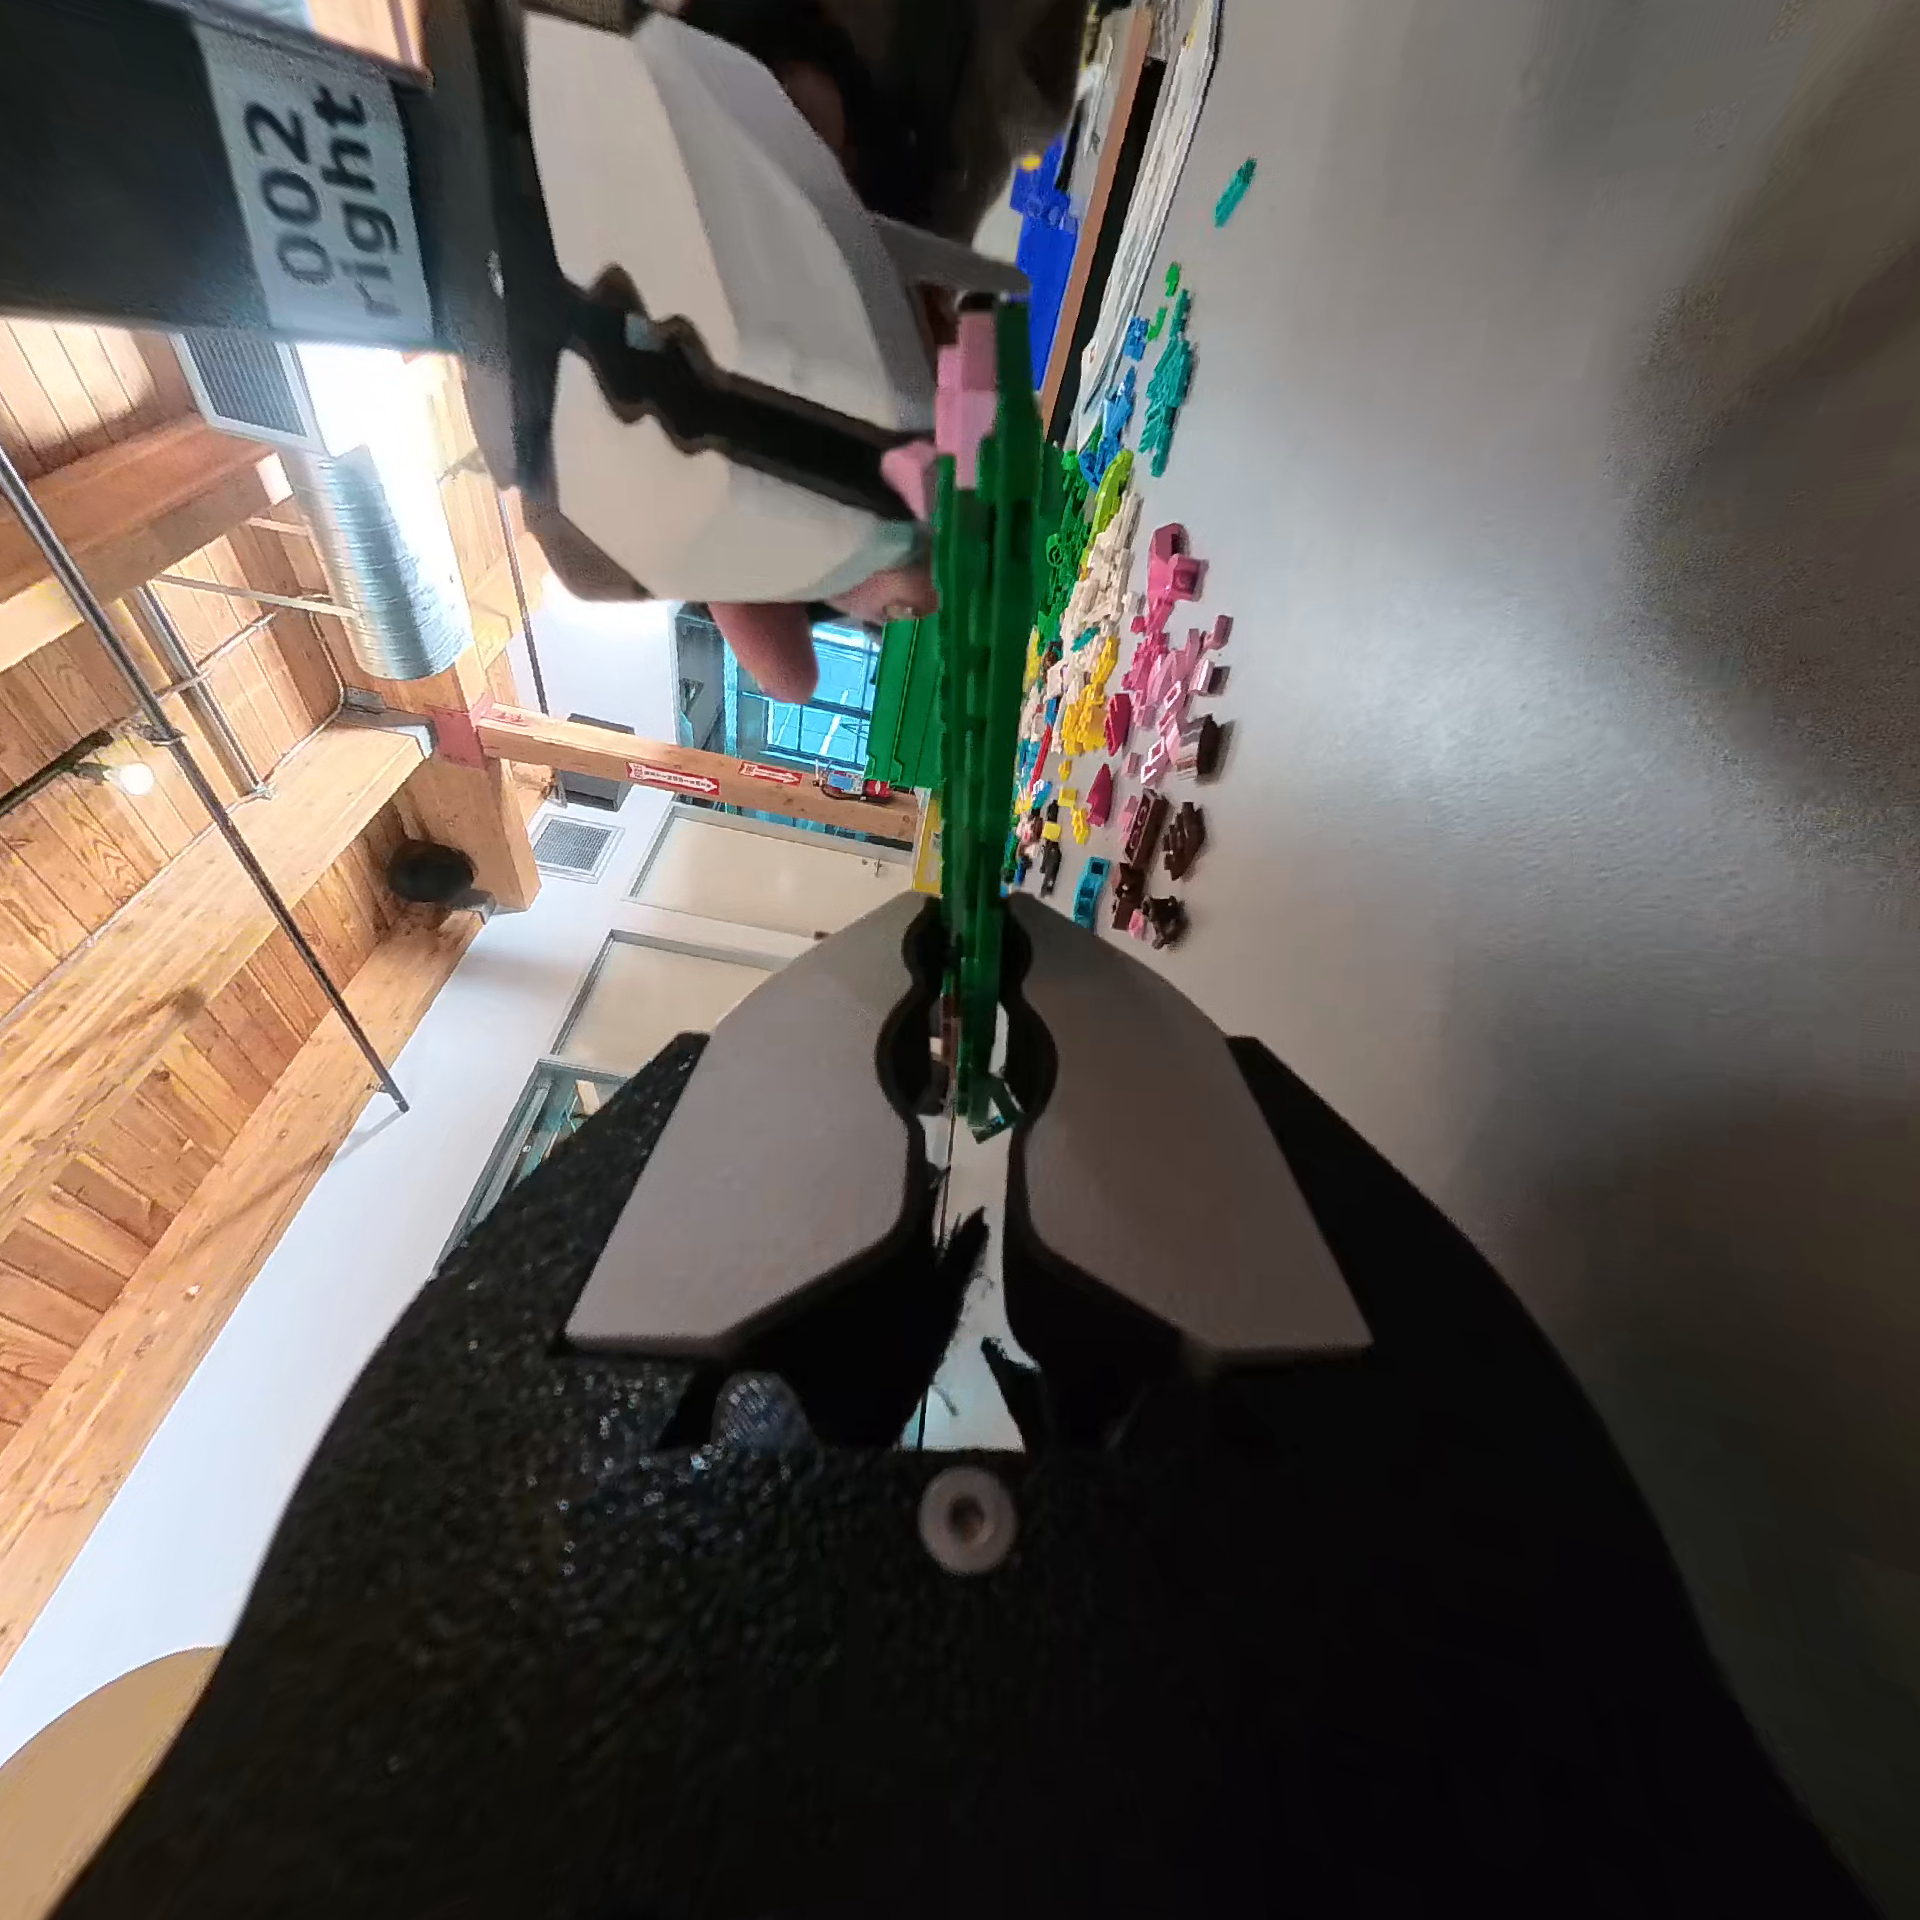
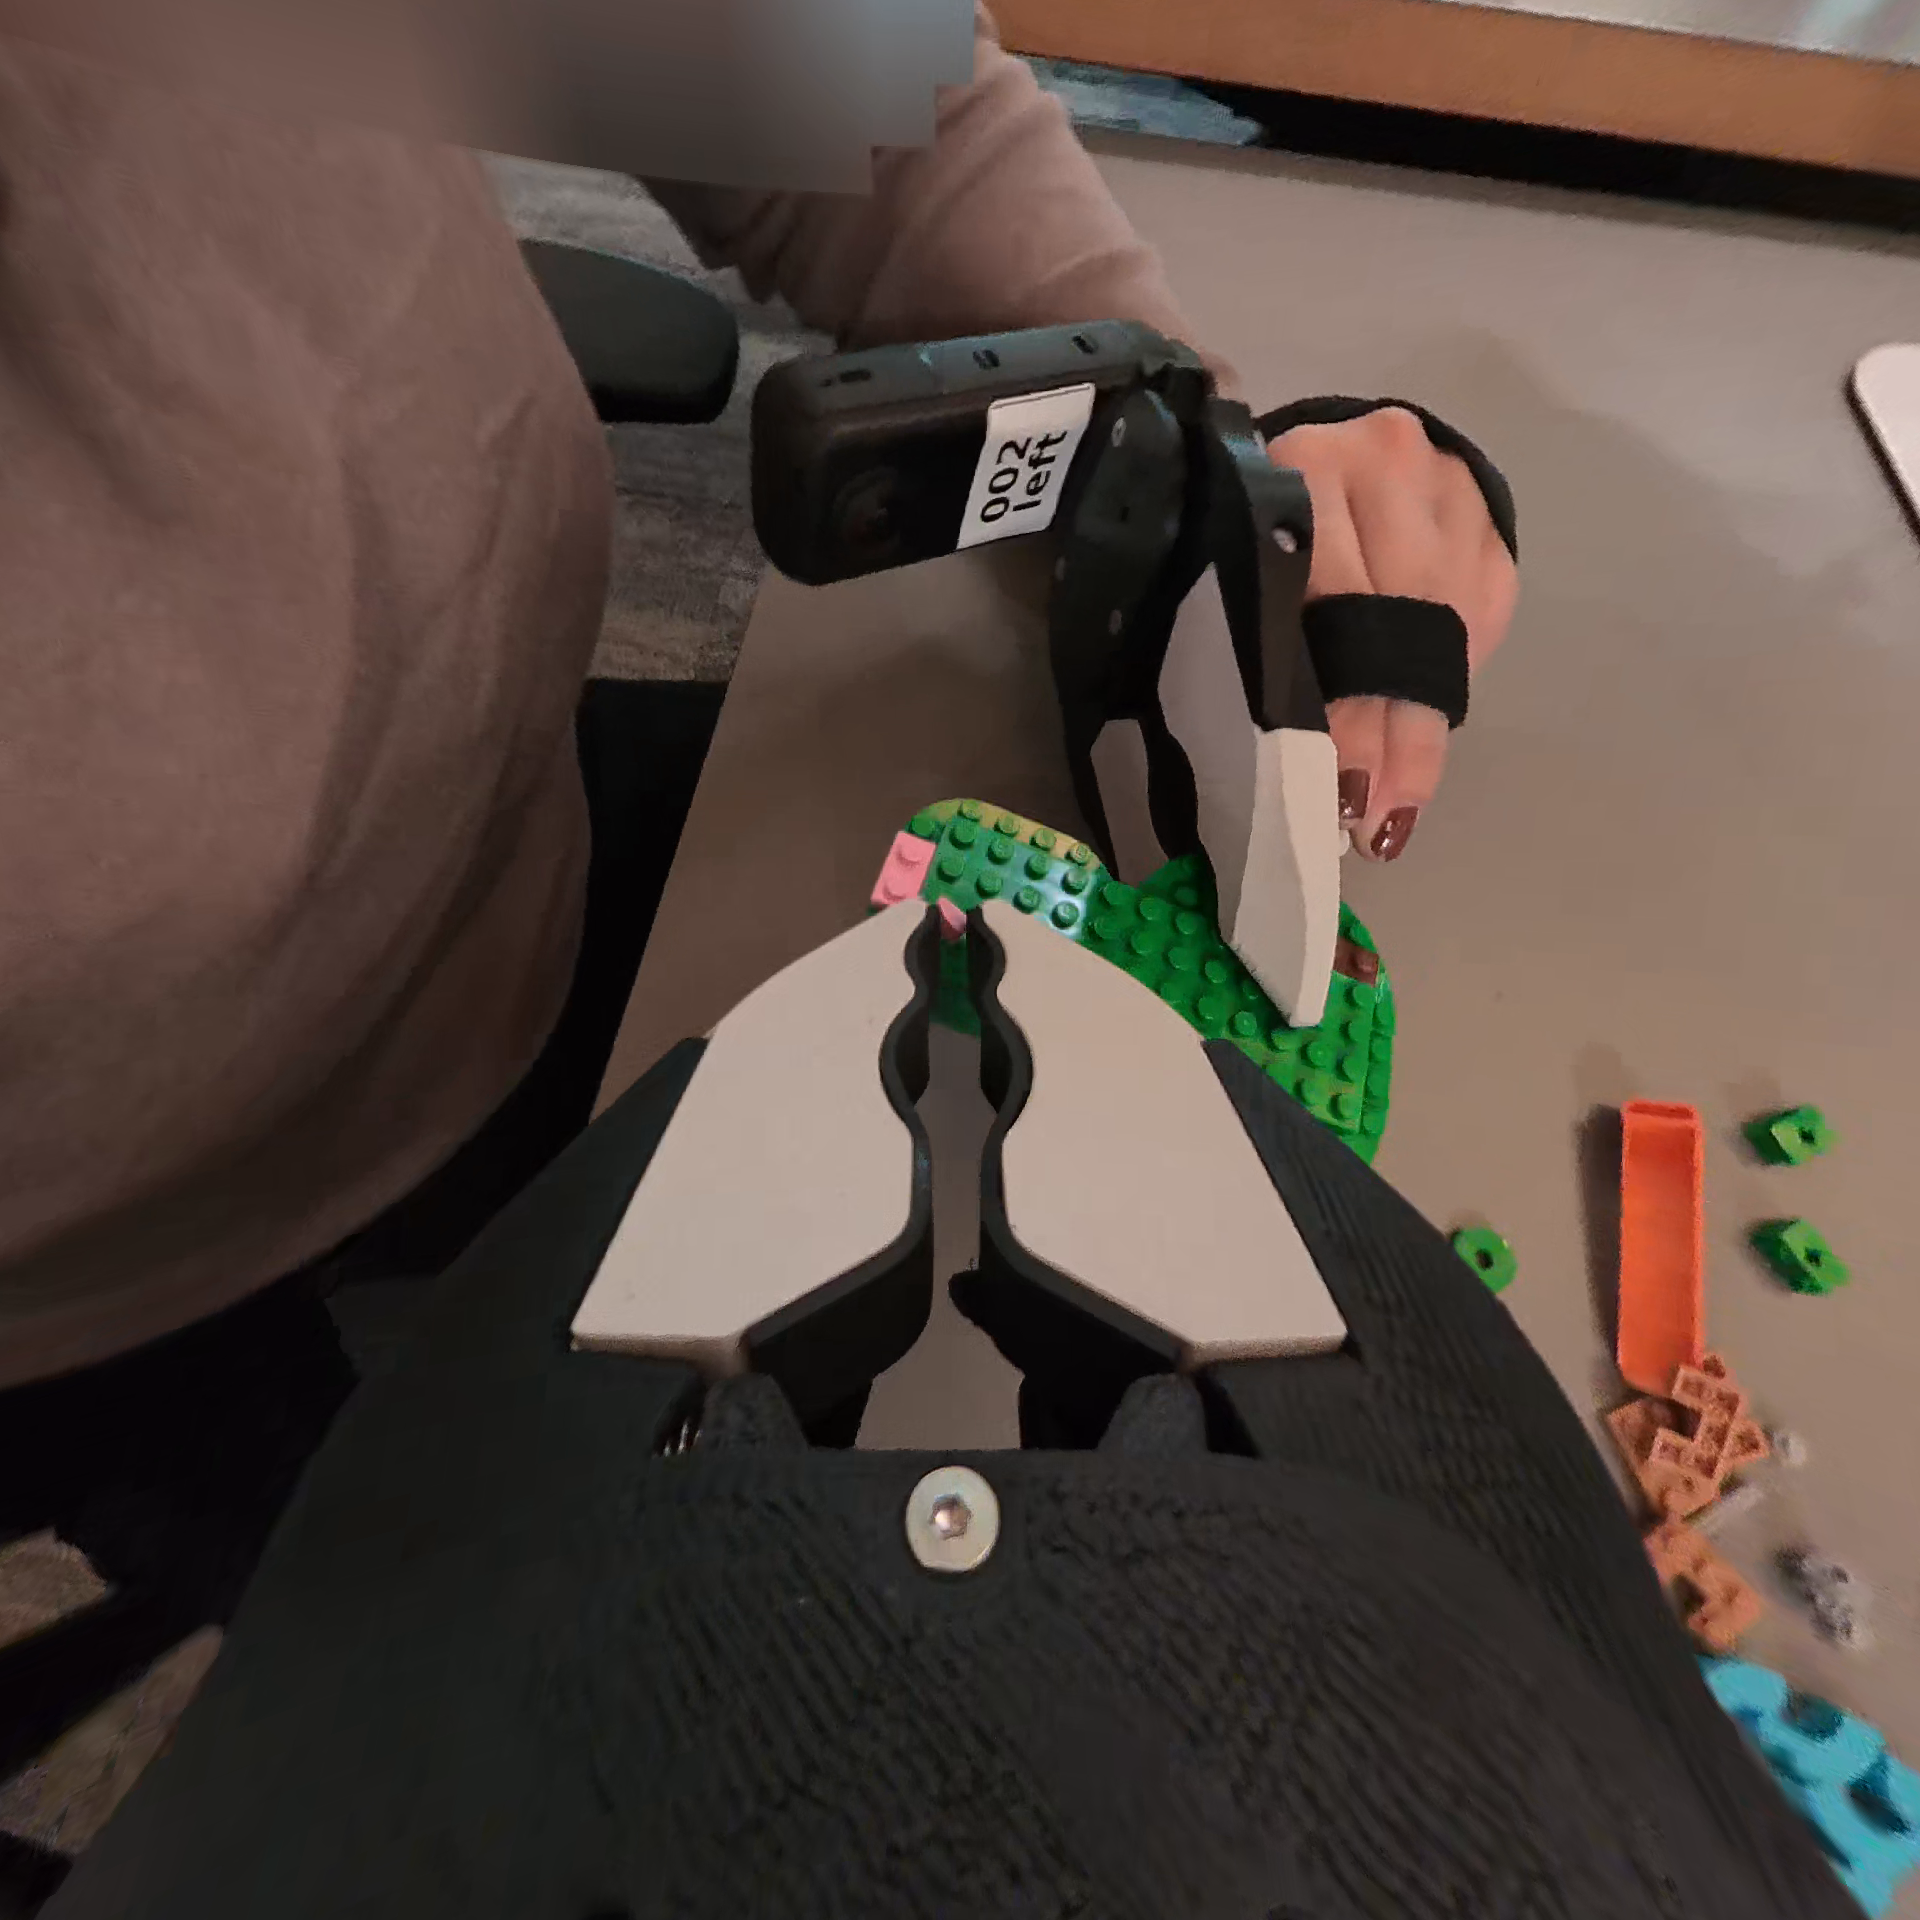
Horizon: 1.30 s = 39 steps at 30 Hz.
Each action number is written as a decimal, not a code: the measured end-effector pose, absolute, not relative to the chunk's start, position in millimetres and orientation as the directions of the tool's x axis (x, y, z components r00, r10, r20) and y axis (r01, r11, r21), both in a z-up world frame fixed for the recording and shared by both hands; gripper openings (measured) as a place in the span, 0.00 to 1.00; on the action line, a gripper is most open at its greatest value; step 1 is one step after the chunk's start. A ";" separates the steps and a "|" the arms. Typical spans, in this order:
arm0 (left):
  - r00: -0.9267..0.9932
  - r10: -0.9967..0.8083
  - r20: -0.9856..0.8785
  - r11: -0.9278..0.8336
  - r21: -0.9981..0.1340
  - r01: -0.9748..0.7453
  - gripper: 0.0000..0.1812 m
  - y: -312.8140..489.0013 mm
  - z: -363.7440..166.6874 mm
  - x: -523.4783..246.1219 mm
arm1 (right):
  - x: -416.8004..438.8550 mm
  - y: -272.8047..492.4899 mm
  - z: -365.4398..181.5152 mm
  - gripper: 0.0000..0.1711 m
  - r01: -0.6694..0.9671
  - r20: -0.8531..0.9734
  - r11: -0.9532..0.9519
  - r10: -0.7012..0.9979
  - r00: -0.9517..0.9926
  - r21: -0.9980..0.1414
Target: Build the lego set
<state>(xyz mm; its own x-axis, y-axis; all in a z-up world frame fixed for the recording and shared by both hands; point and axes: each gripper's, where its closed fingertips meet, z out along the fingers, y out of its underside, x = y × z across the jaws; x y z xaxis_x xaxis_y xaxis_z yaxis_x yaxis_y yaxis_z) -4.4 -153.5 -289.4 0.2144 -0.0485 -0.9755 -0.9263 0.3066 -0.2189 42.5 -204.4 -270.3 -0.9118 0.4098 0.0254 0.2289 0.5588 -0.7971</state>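
Only the left wrist view shows the sorted spread of small loose bricks (image 1: 1132, 665) in pink, yellow, teal and brown on the grey counter (image 1: 1558, 727); only the right wrist view shows the orange flat brick-separator tool (image 2: 1660, 1247), three small green pieces and tan tiles beside it. The left gripper (image 1: 966, 935), rolled onto its side, is pinching the edge of the green studded plastic baseplate assembly (image 1: 982, 665), held edge-on above the counter. A hand (image 2: 1403, 561) with a black strap grips that tool. The right gripper (image 2: 951, 914), angled down toward the plate's near end, has its fingers closed on a small pink brick (image 2: 950, 918) there.
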 end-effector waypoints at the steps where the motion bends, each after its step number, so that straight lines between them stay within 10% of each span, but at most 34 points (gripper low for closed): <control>1: 0.216 -0.050 -0.975 0.314 -0.220 -0.924 0.05 -154.4 -289.0 -3.1 | 44.0 -205.1 -270.1 0.02 0.208 0.024 0.563 0.376 -0.926 -0.800; 39: 0.365 -0.097 -0.926 0.392 -0.373 -0.841 0.05 -163.6 -275.2 6.2 | 54.6 -227.5 -245.8 0.02 -0.040 0.160 0.456 0.230 -0.960 -0.889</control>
<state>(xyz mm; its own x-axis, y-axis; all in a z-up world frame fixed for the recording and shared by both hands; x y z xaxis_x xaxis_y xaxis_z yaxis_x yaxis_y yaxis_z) 6.2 -163.6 -275.2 0.3653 -0.0971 -0.9258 -0.8409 0.3922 -0.3729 54.6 -227.5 -245.8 -0.9600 0.2296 0.1605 -0.0396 0.4559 -0.8892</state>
